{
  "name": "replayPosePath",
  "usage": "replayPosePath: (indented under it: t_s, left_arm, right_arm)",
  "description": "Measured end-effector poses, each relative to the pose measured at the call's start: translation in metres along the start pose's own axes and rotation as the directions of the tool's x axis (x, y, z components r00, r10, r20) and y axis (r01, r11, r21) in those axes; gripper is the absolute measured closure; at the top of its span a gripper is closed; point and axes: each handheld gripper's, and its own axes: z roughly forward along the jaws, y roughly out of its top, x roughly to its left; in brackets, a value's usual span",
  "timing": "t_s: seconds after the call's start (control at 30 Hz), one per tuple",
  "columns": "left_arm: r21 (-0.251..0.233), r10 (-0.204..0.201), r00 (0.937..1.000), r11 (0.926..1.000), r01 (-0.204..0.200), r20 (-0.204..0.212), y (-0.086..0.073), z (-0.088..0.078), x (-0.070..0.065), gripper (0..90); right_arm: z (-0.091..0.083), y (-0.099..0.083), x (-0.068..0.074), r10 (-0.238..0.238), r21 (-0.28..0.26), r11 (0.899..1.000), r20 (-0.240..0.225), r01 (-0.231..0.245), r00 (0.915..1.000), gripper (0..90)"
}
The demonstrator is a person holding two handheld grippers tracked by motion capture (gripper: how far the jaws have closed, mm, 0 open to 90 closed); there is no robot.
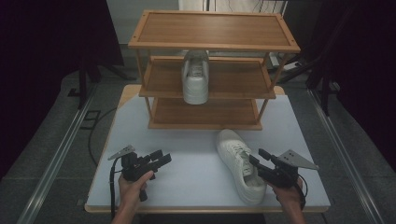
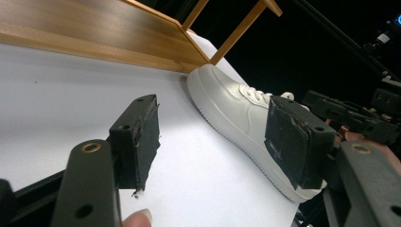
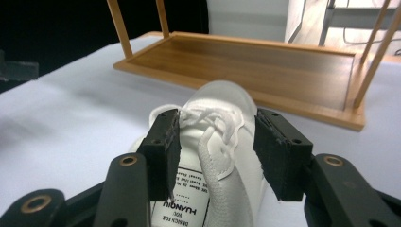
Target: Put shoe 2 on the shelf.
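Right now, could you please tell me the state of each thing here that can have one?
Shoe on the table: upright on its sole, laced, toe toward the rack.
Shoe on the middle shelf: upright, toe pointing out over the front edge.
Rack: standing, top and bottom shelves bare.
Right gripper: open, jaws astride the table shoe's tongue, not pressing.
Left gripper: open, holding nothing.

White shoe (image 1: 240,164) on pale blue-grey table (image 1: 187,177), second white shoe (image 1: 195,77) on brown wood-grain rack (image 1: 214,31), black grippers at 6 o'clock
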Motion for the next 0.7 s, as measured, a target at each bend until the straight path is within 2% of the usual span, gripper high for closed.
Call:
replayPosePath:
  t_s: [0.07,0.1,0.2,0.23,0.27,0.3,0.33,0.4,0.43,0.53,0.7]
  left_arm:
    - [-0.007,-0.003,1.0000,1.0000,0.003,-0.008,0.000,-0.001,0.001,35.4]
    - [-0.007,-0.007,0.9999,1.0000,0.007,-0.009,0.000,-0.001,0.002,35.4]
    - [-0.009,-0.019,0.9998,0.9998,0.019,-0.006,-0.001,-0.002,0.004,35.4]
    - [-0.009,-0.019,0.9998,0.9998,0.019,-0.006,-0.001,-0.002,0.004,35.4]
    - [-0.008,-0.018,0.9998,0.9998,0.018,-0.006,-0.002,-0.002,0.003,35.4]
    - [-0.007,-0.017,0.9998,0.9998,0.017,-0.004,-0.002,-0.001,0.003,35.4]
    - [-0.004,-0.017,0.9999,0.9999,0.017,-0.004,-0.002,-0.001,0.003,35.4]
    - [-0.002,-0.015,0.9999,0.9999,0.015,-0.004,-0.002,0.000,0.003,35.4]
    - [-0.002,-0.015,0.9999,0.9999,0.015,-0.004,-0.002,0.000,0.003,35.4]
    - [-0.001,-0.024,0.9997,0.9997,0.024,0.000,-0.003,0.001,0.003,35.4]
    - [-0.006,-0.026,0.9996,0.9996,0.026,0.004,-0.002,-0.001,0.003,35.5]
  right_arm:
    - [0.010,-0.002,0.000,-0.019,0.031,0.999,-0.004,0.019,0.9998,50.1]
    - [0.010,-0.002,0.000,-0.019,0.031,0.999,-0.004,0.019,0.9998,50.1]
    - [0.022,-0.009,-0.004,-0.026,0.086,0.996,0.002,0.026,0.9997,49.9]
    - [0.022,-0.009,-0.004,-0.026,0.086,0.996,0.002,0.026,0.9997,49.9]
    - [0.025,-0.010,-0.005,-0.018,0.093,0.996,-0.004,0.019,0.9998,50.6]
    - [0.028,-0.011,-0.007,0.008,0.095,0.995,-0.006,-0.008,0.9999,55.7]
    - [0.028,-0.011,-0.007,0.008,0.107,0.994,0.012,-0.009,0.9999,57.3]
    - [0.029,-0.012,-0.008,0.021,0.104,0.994,0.018,-0.023,0.9996,63.0]
    - [0.029,-0.012,-0.008,0.021,0.104,0.994,0.018,-0.023,0.9996,63.0]
    - [0.027,-0.012,-0.007,0.005,0.088,0.996,0.059,-0.010,0.9983,77.7]
    - [0.027,-0.012,-0.004,0.024,0.070,0.997,0.071,-0.029,0.9972,81.6]
